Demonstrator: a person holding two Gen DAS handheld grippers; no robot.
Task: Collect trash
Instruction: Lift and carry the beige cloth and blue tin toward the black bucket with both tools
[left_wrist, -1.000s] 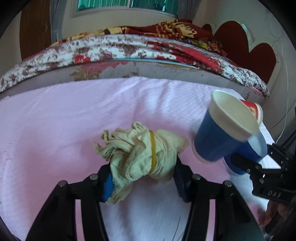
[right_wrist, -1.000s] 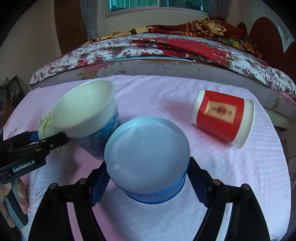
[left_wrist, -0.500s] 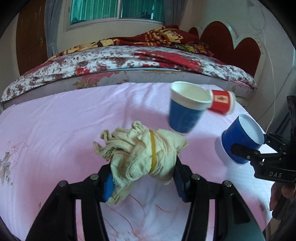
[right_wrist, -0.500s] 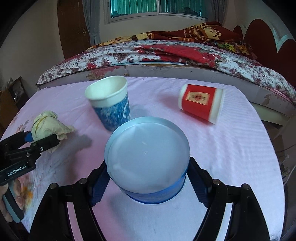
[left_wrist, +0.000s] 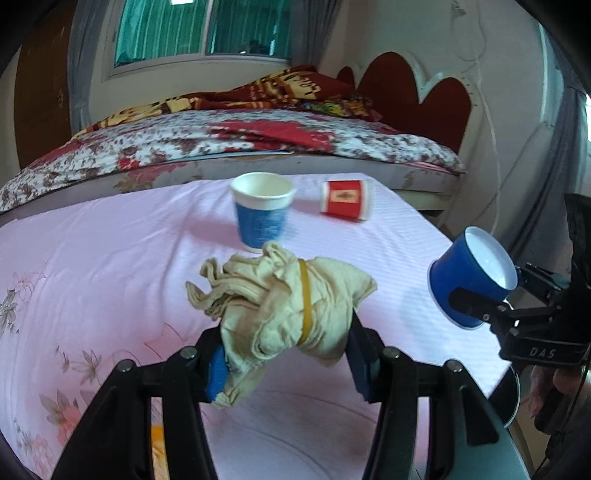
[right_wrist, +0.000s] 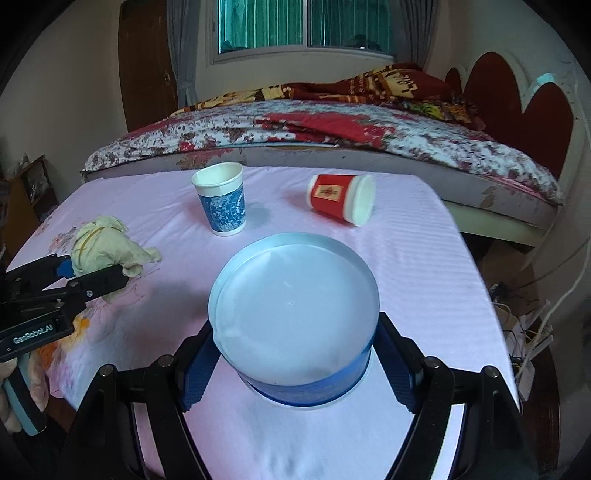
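Observation:
My left gripper (left_wrist: 286, 354) is shut on a crumpled beige cloth wad (left_wrist: 284, 302) bound with a yellow rubber band, held above the pink tablecloth; it also shows in the right wrist view (right_wrist: 107, 249). My right gripper (right_wrist: 295, 362) is shut on a blue paper cup (right_wrist: 295, 317), its mouth facing the camera; the cup also shows in the left wrist view (left_wrist: 474, 275). A blue patterned paper cup (right_wrist: 221, 199) stands upright on the table. A red paper cup (right_wrist: 341, 197) lies on its side to its right.
The table with the pink cloth (right_wrist: 424, 258) stands in front of a bed with a floral cover (right_wrist: 332, 136). The table's right edge drops to a floor with cables (right_wrist: 524, 332). A round bin rim (left_wrist: 332, 435) shows below the left gripper.
Both grippers have drawn back and up from the table with their loads. The upright blue cup and the red cup now appear farther away.

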